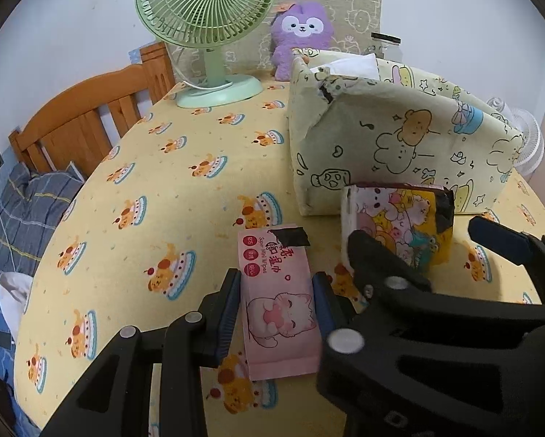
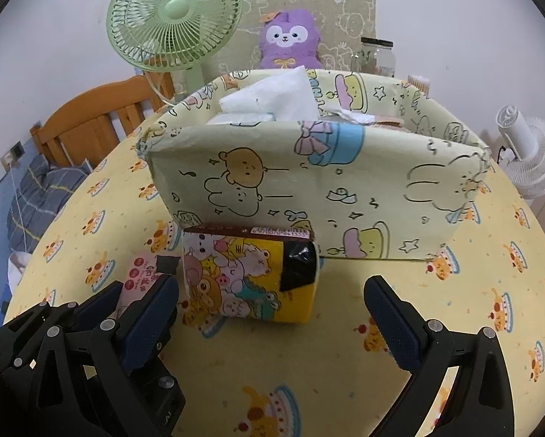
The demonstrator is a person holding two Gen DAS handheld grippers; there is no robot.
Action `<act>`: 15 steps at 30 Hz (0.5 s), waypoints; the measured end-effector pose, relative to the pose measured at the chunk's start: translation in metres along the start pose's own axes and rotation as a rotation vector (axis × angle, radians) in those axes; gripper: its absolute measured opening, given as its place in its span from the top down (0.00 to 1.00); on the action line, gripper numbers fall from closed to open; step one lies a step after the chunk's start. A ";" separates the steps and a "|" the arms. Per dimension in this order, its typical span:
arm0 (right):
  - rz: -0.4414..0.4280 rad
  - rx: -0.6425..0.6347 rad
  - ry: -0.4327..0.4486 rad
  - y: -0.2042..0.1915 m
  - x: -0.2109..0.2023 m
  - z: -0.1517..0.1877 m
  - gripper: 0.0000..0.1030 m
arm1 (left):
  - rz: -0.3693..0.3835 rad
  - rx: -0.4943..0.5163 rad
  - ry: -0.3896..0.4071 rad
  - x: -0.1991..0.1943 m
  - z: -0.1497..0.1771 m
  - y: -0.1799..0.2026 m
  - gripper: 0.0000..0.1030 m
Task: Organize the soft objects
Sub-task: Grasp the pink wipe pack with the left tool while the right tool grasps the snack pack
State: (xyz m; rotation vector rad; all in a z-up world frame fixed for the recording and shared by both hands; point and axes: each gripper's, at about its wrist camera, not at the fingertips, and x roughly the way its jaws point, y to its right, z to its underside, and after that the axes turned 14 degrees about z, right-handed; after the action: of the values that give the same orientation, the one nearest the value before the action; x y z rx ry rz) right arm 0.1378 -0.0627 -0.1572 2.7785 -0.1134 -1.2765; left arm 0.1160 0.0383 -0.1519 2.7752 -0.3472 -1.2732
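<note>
A pink wipes pack [image 1: 278,302] lies on the yellow tablecloth [image 1: 156,196]. My left gripper [image 1: 277,307] is shut on the pink wipes pack, one pad on each long side. A yellow cartoon tissue pack [image 2: 250,276] stands in front of the pale patterned storage box [image 2: 327,189]; it also shows in the left wrist view [image 1: 400,225]. My right gripper [image 2: 272,313] is open, its fingers either side of the tissue pack and slightly short of it. White soft packs [image 2: 272,102] sit inside the box.
A green desk fan [image 1: 207,25] stands at the back left. A purple plush [image 2: 289,38] and a glass jar [image 2: 376,54] stand behind the box. A white fan [image 2: 527,156] is at the right. A wooden bed frame [image 1: 90,116] lies beyond the table's left edge.
</note>
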 end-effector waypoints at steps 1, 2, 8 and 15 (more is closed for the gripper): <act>0.001 -0.001 -0.002 -0.001 0.001 0.000 0.00 | 0.004 -0.002 0.001 0.000 0.000 -0.001 0.61; 0.005 -0.003 -0.003 -0.003 0.003 -0.001 0.00 | 0.011 -0.005 0.002 0.001 -0.001 -0.002 0.61; 0.012 -0.015 -0.029 -0.011 0.011 -0.003 0.11 | 0.029 -0.032 0.008 0.003 -0.003 -0.006 0.61; 0.012 0.001 -0.039 -0.007 0.013 -0.003 0.27 | 0.029 -0.021 0.012 0.003 -0.004 -0.002 0.61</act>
State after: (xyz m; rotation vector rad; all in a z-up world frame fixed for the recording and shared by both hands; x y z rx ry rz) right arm 0.1486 -0.0567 -0.1660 2.7499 -0.1330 -1.3291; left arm 0.1211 0.0392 -0.1522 2.7489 -0.3694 -1.2464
